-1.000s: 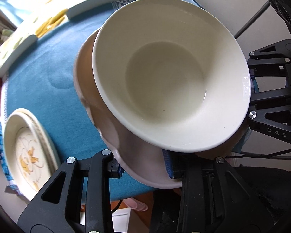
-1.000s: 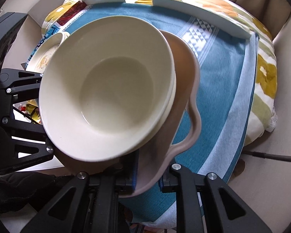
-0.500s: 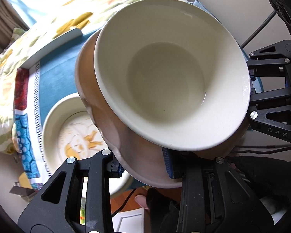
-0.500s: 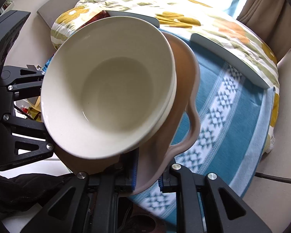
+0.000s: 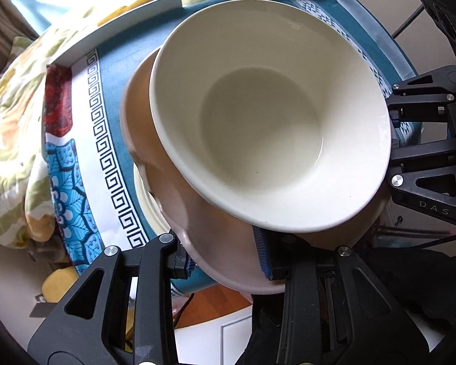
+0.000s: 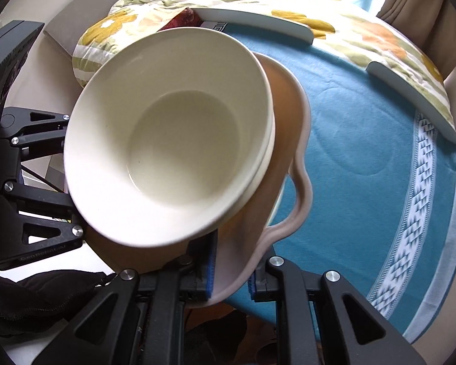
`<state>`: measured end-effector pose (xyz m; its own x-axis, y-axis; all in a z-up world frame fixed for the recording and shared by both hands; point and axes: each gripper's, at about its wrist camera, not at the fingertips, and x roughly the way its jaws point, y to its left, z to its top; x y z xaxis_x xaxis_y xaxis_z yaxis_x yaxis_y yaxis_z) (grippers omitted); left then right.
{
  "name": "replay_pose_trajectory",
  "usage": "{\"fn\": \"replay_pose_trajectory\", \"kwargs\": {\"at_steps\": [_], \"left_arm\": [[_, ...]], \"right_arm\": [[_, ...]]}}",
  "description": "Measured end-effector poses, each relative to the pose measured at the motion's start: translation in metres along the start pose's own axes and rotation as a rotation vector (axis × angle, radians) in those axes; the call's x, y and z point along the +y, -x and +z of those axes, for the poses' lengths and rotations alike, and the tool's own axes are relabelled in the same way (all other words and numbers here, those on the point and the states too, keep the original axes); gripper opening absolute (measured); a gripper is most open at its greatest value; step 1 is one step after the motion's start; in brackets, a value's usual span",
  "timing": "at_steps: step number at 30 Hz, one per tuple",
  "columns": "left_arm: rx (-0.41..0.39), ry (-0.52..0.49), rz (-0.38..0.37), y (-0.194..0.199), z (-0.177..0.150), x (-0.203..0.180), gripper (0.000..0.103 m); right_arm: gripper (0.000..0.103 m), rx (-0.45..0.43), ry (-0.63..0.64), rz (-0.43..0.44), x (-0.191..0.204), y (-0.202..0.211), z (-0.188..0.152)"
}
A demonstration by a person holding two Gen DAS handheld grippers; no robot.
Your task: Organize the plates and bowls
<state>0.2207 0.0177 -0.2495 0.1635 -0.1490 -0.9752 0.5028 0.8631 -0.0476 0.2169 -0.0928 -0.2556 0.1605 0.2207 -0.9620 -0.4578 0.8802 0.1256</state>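
Both grippers, left gripper (image 5: 225,261) and right gripper (image 6: 231,273), clamped the wavy-rimmed pink plate (image 5: 173,200); glossy cream bowl (image 5: 267,121) filled centre frame

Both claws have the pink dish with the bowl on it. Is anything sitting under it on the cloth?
Yes. In the left wrist view the rim of a cream plate shows just under the pink dish, below its left edge. The cream bowl hides the rest. The blue cloth to the right looks bare.

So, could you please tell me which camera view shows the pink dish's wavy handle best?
The right wrist view: the pink dish shows its looped wavy handle whole against the blue cloth. The left wrist view shows only a bumpy rim edge, mostly hidden behind the cream bowl.
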Motion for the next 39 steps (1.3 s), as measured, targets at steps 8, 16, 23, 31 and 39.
{"fn": "replay_pose_trajectory", "kwargs": {"at_steps": [8,16,23,31,39], "left_arm": [[0.037,0.021,-0.057,-0.023,-0.008,0.018,0.028],[0.014,0.049,-0.024,-0.022,-0.011,0.022,0.028],[0.018,0.082,-0.001,-0.020,-0.017,0.023,0.028],[0.043,0.106,0.017,-0.017,-0.009,0.022,0.029],[0.049,0.094,0.057,-0.004,-0.010,0.018,0.046]], "right_arm": [[0.015,0.050,-0.067,0.000,0.004,-0.019,0.001],[0.015,0.041,-0.090,0.002,0.003,-0.020,0.002],[0.016,0.056,-0.106,0.001,0.000,-0.020,0.002],[0.022,0.082,-0.118,-0.021,0.005,-0.017,0.007],[0.043,0.087,-0.108,-0.013,0.011,-0.006,0.005]]}}
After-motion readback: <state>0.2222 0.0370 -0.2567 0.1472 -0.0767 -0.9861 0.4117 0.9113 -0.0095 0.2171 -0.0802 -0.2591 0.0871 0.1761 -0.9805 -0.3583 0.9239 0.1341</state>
